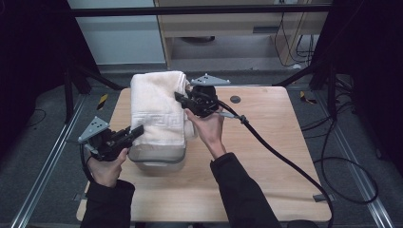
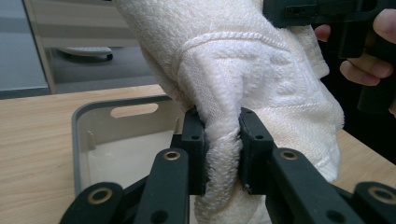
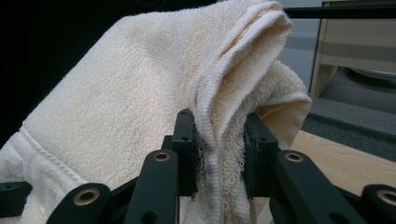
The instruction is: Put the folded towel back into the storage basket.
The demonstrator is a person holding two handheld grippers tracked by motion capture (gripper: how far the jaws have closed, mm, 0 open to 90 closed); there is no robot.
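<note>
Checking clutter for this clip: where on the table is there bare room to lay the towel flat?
The light wooden table is bare right of the right forearm, around the black cable, and along its near edge. The left is crowded: the cream folded towel, held by the left claw and right claw, hangs over the grey plastic bin.

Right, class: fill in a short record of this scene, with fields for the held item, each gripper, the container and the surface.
held item: cream terry-cloth towel, folded, lifted over the container
left gripper: shut on towel edge
right gripper: shut on towel edge
container: grey plastic bin with handle slot, under the towel
surface: light wooden table
</note>
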